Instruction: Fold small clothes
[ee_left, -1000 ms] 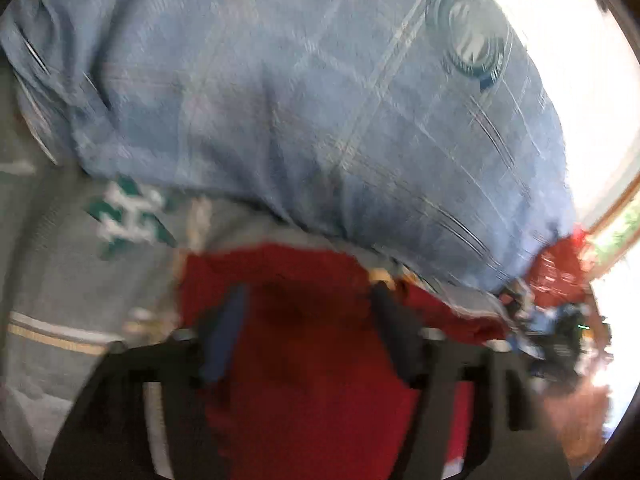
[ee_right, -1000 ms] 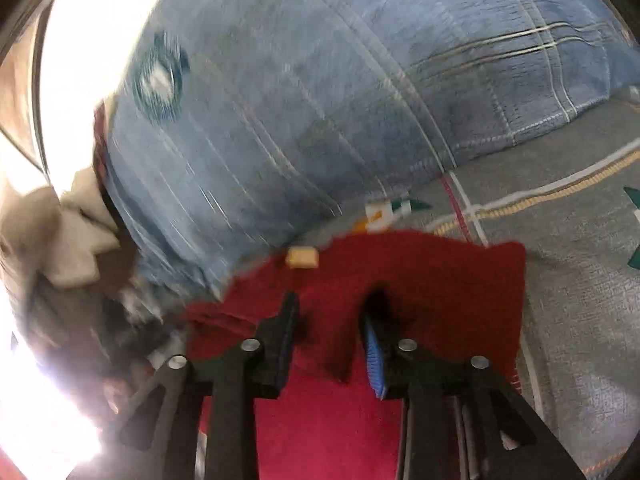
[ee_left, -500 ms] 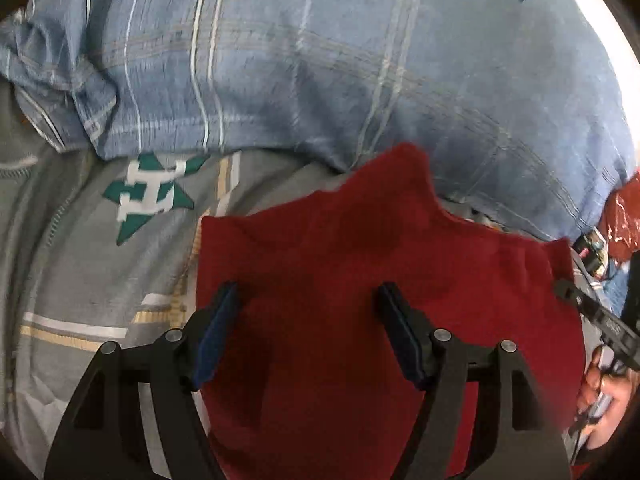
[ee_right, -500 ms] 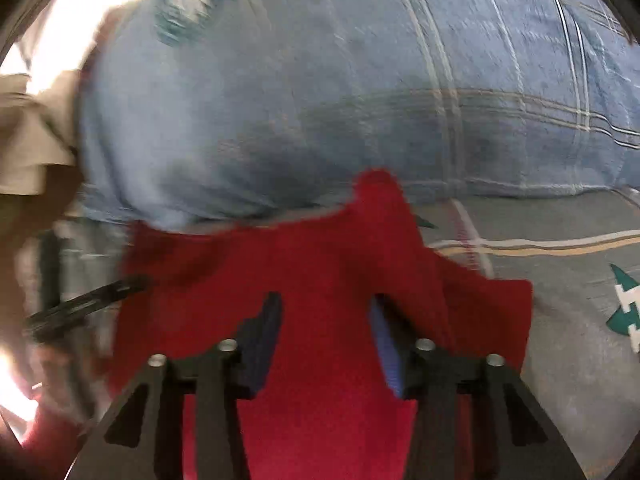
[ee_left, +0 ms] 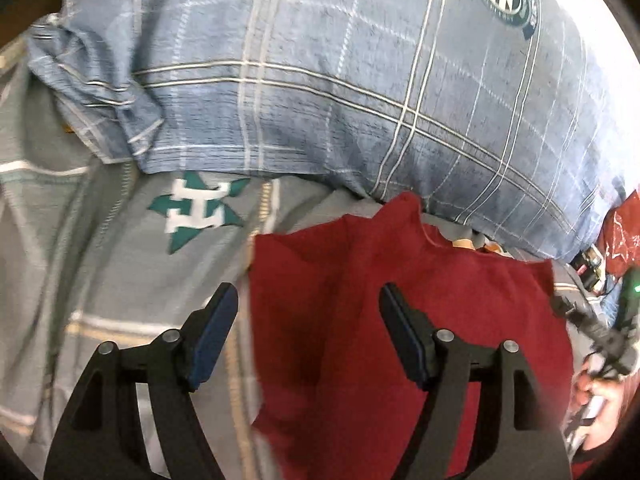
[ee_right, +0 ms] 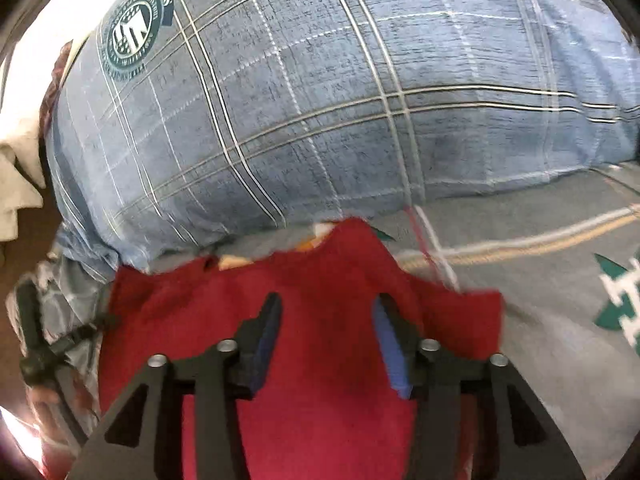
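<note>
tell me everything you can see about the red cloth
The red cloth is a deep red, soft, knit-looking garment lying mostly flat on the grey sheet. Its far edge is uneven, with one peak rising toward the blue plaid pillow; whether they touch is unclear. Both grippers' open jaws hover over it, gripping nothing.

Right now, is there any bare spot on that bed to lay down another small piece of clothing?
Yes: the grey bedsheet left of the red garment, around the green star print, below the blue plaid pillow. The garment's other side is crowded with clutter.
</note>
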`<action>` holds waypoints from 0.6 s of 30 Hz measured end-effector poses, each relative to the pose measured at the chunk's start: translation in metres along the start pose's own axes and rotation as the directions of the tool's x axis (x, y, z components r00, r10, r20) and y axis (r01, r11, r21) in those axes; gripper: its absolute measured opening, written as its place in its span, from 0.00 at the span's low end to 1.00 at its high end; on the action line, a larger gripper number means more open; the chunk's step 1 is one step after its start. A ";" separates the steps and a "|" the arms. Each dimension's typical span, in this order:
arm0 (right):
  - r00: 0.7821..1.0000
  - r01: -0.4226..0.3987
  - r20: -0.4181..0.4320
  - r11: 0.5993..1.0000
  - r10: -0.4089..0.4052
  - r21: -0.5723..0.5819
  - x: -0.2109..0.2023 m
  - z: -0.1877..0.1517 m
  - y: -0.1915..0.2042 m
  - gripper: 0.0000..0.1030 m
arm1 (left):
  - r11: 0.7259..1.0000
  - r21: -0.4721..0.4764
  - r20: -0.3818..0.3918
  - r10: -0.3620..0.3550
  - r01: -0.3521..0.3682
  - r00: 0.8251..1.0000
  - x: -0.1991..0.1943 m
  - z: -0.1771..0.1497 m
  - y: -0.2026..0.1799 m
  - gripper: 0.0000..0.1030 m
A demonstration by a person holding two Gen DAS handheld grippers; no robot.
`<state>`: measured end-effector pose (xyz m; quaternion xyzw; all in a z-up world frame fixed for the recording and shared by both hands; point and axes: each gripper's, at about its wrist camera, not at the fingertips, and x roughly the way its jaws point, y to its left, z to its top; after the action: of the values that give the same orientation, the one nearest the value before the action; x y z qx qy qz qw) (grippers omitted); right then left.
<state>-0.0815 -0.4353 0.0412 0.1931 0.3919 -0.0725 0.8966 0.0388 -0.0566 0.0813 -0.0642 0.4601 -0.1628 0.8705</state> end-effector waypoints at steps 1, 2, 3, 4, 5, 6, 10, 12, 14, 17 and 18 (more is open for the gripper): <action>0.999 0.021 -0.042 1.000 -0.021 -0.009 0.010 -0.004 -0.002 0.50 | 1.000 -0.017 -0.002 0.014 -0.014 1.000 -0.005 -0.004 0.003 0.71; 0.998 0.029 -0.048 0.999 -0.030 -0.014 0.013 -0.006 -0.002 0.50 | 0.999 -0.036 -0.015 0.028 -0.028 1.000 -0.010 -0.008 0.007 0.71; 0.997 0.060 -0.037 0.998 -0.061 -0.031 0.008 -0.005 0.005 0.50 | 0.998 -0.053 -0.040 0.039 -0.041 0.998 -0.014 -0.014 0.009 0.71; 0.996 0.077 -0.044 0.996 -0.079 -0.045 0.003 -0.002 0.014 0.52 | 0.997 -0.061 -0.068 0.042 -0.046 0.997 -0.019 -0.019 0.011 0.71; 0.997 0.071 -0.035 0.996 -0.073 -0.059 -0.003 0.000 0.025 0.52 | 0.997 -0.065 -0.084 0.035 -0.040 0.996 -0.024 -0.023 0.012 0.71; 1.000 0.012 -0.004 0.996 -0.012 -0.083 -0.012 0.002 0.043 0.53 | 0.997 -0.072 -0.086 0.018 -0.025 0.996 -0.033 -0.030 0.014 0.71; 0.988 -0.152 -0.031 0.971 0.148 -0.186 -0.011 0.003 0.114 0.54 | 0.997 -0.077 -0.082 0.025 -0.031 0.996 -0.049 -0.058 0.019 0.71; 0.976 -0.217 -0.083 0.952 0.203 -0.216 0.010 0.002 0.150 0.52 | 0.997 -0.067 -0.089 0.024 -0.030 0.996 -0.046 -0.067 0.017 0.71; 0.973 -0.220 -0.126 0.936 0.192 -0.275 0.041 0.002 0.193 0.49 | 0.998 -0.049 -0.111 0.029 -0.034 0.993 -0.032 -0.073 0.016 0.71; 0.974 -0.208 -0.161 0.920 0.162 -0.333 0.077 -0.002 0.235 0.47 | 0.998 -0.048 -0.157 0.029 -0.037 0.987 -0.012 -0.073 0.020 0.71; 0.973 -0.206 -0.174 0.914 0.153 -0.348 0.092 -0.001 0.250 0.45 | 0.998 -0.052 -0.163 0.022 -0.031 0.986 -0.009 -0.070 0.021 0.71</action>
<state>0.0509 -0.2043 0.0451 0.0636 0.4422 0.0983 0.8892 -0.0185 -0.0312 0.0432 -0.0682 0.5346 -0.1434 0.8301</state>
